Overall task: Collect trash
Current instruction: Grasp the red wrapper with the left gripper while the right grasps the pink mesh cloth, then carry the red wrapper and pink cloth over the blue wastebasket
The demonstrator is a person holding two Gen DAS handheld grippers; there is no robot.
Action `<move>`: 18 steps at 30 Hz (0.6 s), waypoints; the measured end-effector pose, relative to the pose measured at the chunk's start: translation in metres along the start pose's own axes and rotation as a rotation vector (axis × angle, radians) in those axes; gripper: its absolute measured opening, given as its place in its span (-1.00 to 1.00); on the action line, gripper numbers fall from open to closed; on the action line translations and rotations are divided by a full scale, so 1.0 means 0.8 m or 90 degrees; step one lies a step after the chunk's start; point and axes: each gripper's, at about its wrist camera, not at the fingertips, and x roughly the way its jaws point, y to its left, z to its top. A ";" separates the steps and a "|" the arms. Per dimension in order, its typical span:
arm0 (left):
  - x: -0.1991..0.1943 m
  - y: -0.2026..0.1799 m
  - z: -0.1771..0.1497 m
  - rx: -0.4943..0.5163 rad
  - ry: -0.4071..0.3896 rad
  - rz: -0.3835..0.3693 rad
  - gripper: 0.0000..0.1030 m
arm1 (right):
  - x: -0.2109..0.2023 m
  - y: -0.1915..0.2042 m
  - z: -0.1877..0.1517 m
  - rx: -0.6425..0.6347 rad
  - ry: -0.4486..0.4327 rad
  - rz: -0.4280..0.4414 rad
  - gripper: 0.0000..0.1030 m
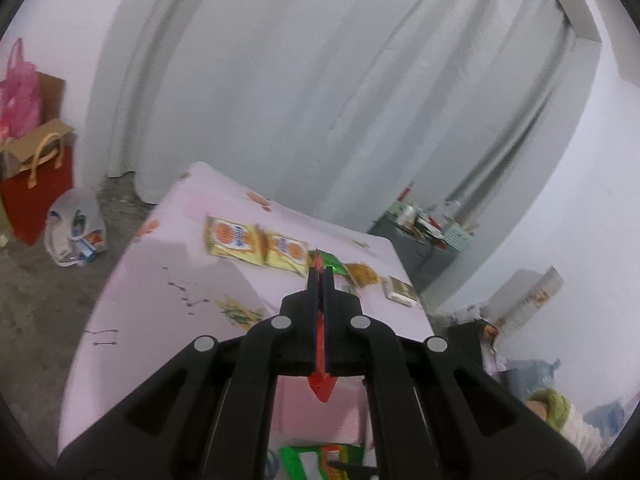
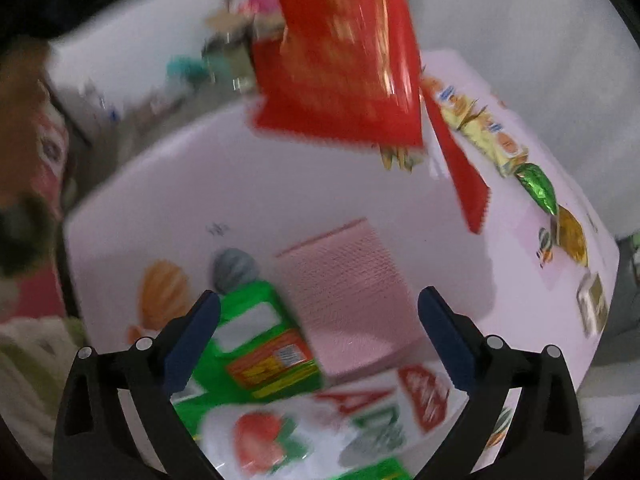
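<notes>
On the floor at far left of the left wrist view stand a red paper bag (image 1: pixel 38 192) with tan handles and a pink plastic bag (image 1: pixel 20 92) behind it; a clear plastic bag (image 1: pixel 74 226) of rubbish lies on the floor just right of them. The counter (image 1: pixel 160 280), covered in a pale pink cloth, fills the middle. On it lie two yellow snack packets (image 1: pixel 256 242) side by side, then a green wrapper (image 1: pixel 334 262), a golden wrapper (image 1: pixel 366 276) and a small box (image 1: pixel 400 290) near the right edge. The left hand-held gripper (image 1: pixel 319 276) has its fingers pressed together on a red wrapper (image 1: pixel 321 376), held edge-on above the counter, its serrated end hanging below the fingers. Beyond the counter's right side sits a grey cabinet (image 1: pixel 420 248) cluttered on top.

In the blurred right wrist view, the right hand-held gripper (image 2: pixel 319 308) is spread wide and holds nothing. Between its fingers lie a green carton (image 2: pixel 256 344) at left and a pink ribbed pad (image 2: pixel 348 296) beside it, both on the counter (image 2: pixel 160 184). The red wrapper (image 2: pixel 344 52) hangs above the counter in the upper middle. Along the right edge run the yellow snack packets (image 2: pixel 488 136), the green wrapper (image 2: pixel 538 186), the golden wrapper (image 2: pixel 572 236) and the small box (image 2: pixel 594 300).
</notes>
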 end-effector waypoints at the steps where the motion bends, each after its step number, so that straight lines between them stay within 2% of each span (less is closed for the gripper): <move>1: -0.003 0.006 0.002 -0.007 -0.004 0.010 -1.00 | 0.015 -0.002 0.005 -0.011 0.028 -0.002 0.86; 3: -0.010 0.017 0.004 -0.017 -0.010 0.023 -1.00 | 0.040 -0.007 0.013 -0.024 0.073 0.006 0.86; 8: -0.027 0.042 0.004 -0.034 -0.024 0.053 -1.00 | 0.077 -0.011 0.020 -0.053 0.133 -0.014 0.86; 14: -0.039 0.062 -0.004 -0.054 -0.024 0.066 -1.00 | 0.105 -0.027 0.030 -0.023 0.160 0.003 0.86; 15: -0.040 0.064 -0.006 -0.055 -0.024 0.068 -1.00 | 0.108 -0.031 0.030 -0.007 0.159 0.020 0.86; 18: -0.053 0.065 -0.012 -0.048 -0.030 0.081 -1.00 | 0.109 -0.039 0.030 0.021 0.145 0.023 0.82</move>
